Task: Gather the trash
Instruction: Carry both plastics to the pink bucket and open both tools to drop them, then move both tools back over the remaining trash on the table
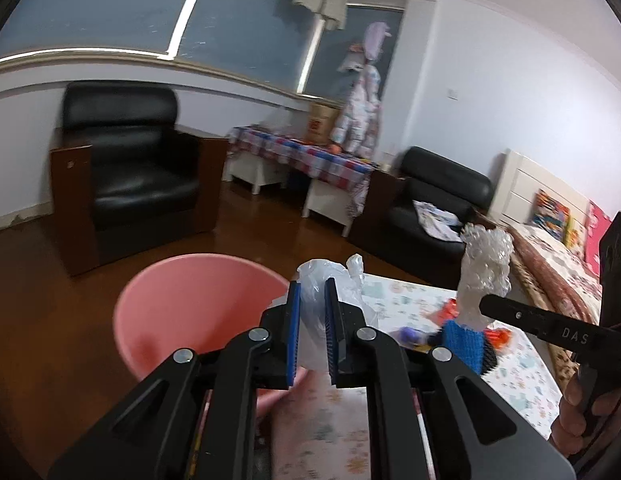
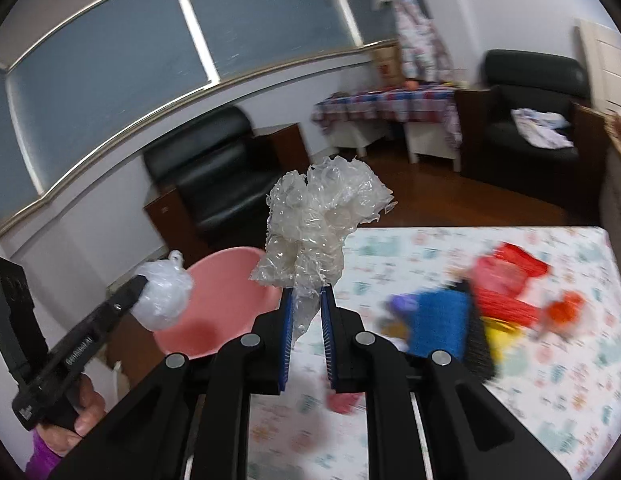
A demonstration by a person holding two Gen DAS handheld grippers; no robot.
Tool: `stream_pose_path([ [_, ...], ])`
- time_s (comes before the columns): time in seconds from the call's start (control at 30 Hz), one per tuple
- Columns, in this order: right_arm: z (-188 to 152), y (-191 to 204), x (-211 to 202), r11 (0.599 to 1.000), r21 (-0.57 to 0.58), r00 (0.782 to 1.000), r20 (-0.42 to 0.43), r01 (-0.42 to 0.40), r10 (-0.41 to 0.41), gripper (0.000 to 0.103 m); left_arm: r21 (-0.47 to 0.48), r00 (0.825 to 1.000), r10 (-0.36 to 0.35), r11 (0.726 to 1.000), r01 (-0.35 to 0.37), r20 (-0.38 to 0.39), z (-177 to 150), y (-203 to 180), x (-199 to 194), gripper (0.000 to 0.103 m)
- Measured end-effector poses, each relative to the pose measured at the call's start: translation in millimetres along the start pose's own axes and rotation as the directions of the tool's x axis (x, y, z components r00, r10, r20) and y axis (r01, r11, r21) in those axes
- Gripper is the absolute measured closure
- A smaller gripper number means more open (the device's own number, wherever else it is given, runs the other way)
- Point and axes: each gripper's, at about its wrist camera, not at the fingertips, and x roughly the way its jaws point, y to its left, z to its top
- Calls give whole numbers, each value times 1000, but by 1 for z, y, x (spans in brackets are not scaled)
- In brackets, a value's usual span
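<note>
We find the left gripper [image 1: 312, 312] pinching a thin white plastic bag [image 1: 322, 280] above the rim of the pink bin [image 1: 182, 304], beside the table. The right gripper [image 2: 304, 320] pinches the tail of a crumpled clear plastic wrap [image 2: 318, 216], held over the table's patterned cloth [image 2: 550, 380]. We judge both items very light, soft and slippery; a hold on the bunched, gathered part is soundest. Loose ends may cling to the pads on release.
</note>
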Motion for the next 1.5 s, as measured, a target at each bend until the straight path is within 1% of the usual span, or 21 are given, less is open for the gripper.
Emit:
stream_pose_path([
  [0.13, 3, 38, 31, 997, -47, 998, -40, -54, 52, 90, -43, 999, 50, 998, -50, -12, 0, 24, 3, 92],
  [0.2, 1, 54, 46, 996, -63, 996, -64, -68, 64, 90, -45, 997, 69, 997, -70, -17, -1, 32, 6, 92],
  [0.37, -4, 78, 81, 993, -79, 989, -131, -85, 74, 90, -45, 992, 118, 992, -119, -32, -3, 47, 17, 92],
  [0.5, -8, 92, 108, 993, -81, 981, -178, -87, 71, 89, -99, 991, 116, 988, -122, -72, -6, 65, 26, 90],
  [0.57, -10, 93, 117, 993, -73, 978, -194, -90, 74, 88, -136, 989, 114, 983, -125, -89, -5, 74, 32, 84],
  [0.6, -11, 94, 124, 994, -66, 976, -206, -92, 77, 86, -152, 990, 110, 981, -123, -91, -4, 78, 34, 81],
  [0.63, -11, 92, 128, 994, -63, 974, -215, -94, 78, 83, -169, 990, 105, 978, -119, -89, -5, 82, 33, 74],
  [0.67, -11, 92, 133, 994, -61, 972, -222, -95, 79, 81, -184, 991, 102, 976, -115, -82, -4, 87, 33, 70],
  [0.7, -11, 93, 138, 994, -59, 970, -228, -97, 81, 80, -190, 992, 105, 975, -118, -77, -3, 90, 34, 69],
  [0.77, -12, 92, 145, 994, -57, 969, -234, -95, 79, 72, -192, 991, 111, 974, -124, -78, -2, 95, 35, 68],
  [0.87, -11, 90, 153, 994, -46, 967, -242, -95, 81, 66, -201, 990, 106, 972, -123, -92, -1, 99, 37, 68],
  [0.97, -9, 87, 153, 994, -48, 969, -235, -95, 81, 58, -195, 989, 105, 973, -125, -108, 1, 100, 42, 68],
  [1.07, -8, 85, 146, 994, -57, 972, -222, -91, 77, 53, -173, 989, 87, 979, -107, -118, 4, 94, 45, 68],
  [1.17, -9, 80, 137, 994, -69, 975, -213, -87, 70, 51, -142, 989, 75, 986, -93, -128, 6, 86, 52, 68],
  [1.3, -12, 73, 118, 993, -90, 980, -193, -71, 53, 51, -144, 983, 70, 985, -95, -167, 7, 74, 60, 68],
  [1.5, -18, 43, 82, 996, -90, 988, -152, -5, -8, 50, -130, 979, 28, 990, -55, -200, 2, 48, 65, 68],
])
